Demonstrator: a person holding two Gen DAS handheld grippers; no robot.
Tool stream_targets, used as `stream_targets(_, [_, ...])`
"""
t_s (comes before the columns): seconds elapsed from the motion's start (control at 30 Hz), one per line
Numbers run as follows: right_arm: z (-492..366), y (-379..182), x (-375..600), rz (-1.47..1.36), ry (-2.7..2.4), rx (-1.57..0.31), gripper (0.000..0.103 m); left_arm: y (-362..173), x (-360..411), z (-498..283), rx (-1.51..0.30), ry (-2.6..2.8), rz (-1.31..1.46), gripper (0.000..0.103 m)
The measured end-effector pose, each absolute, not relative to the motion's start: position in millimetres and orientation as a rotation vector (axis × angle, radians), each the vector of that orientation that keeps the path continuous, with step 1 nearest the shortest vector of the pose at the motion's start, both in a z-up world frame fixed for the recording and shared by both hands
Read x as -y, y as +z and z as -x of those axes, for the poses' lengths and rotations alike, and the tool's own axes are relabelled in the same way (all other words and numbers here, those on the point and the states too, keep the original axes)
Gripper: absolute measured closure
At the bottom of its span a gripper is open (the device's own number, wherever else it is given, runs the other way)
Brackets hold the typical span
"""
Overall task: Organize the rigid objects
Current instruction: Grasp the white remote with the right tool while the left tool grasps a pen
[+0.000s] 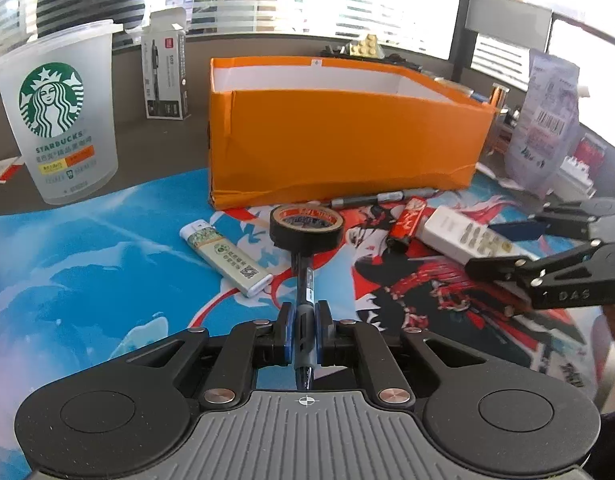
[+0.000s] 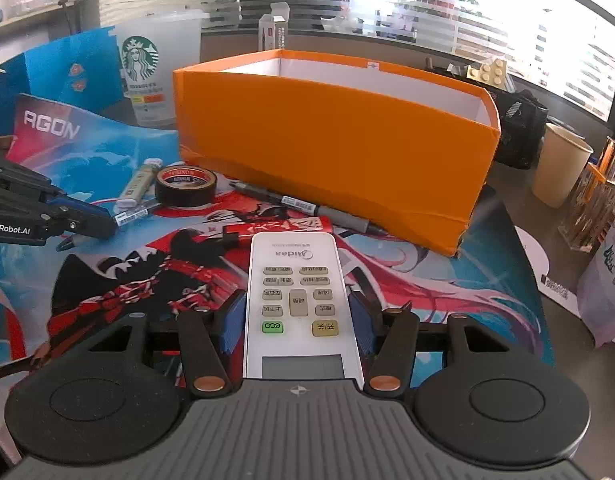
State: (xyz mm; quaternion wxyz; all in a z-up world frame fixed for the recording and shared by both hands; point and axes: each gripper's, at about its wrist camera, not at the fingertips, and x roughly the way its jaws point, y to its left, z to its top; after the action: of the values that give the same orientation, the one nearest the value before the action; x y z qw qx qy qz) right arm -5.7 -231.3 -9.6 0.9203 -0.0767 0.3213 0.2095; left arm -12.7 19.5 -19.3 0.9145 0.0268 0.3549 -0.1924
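Orange box [image 2: 331,140]: cardboard, smooth matt orange outside, plain white inside, its wrap creased at the lower edge. Remote control [image 2: 299,300]: smooth white plastic, slight sheen, rubbery-looking buttons; tape roll [image 1: 306,227]: glossy black; cup [image 1: 59,120]: frosted translucent plastic. Desk mat [image 1: 107,260]: printed, smooth, low sheen; paper cup [image 2: 559,166]: matt beige.

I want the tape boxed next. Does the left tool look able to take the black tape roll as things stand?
Probably not yet: the left tool is shut on a pen, so it is occupied. The tape roll lies just ahead, with nothing on top.
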Motion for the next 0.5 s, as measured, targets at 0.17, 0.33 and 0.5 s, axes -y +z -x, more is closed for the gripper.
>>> stream_targets(0.17, [11, -6, 231, 0.142, 0.436, -0.653, 0.052, -9, -24, 20, -0.735, -0.465, 0.019, 0.095])
stream_targets(0.33, [15, -1, 232, 0.137, 0.426, -0.632, 0.052, 9, -27, 29, -0.695, -0.499, 0.072, 0.095])
stream_targets(0.5, [19, 3, 233, 0.134, 0.425, -0.617, 0.052, 23, -26, 37, -0.651, -0.494, 0.053, 0.095])
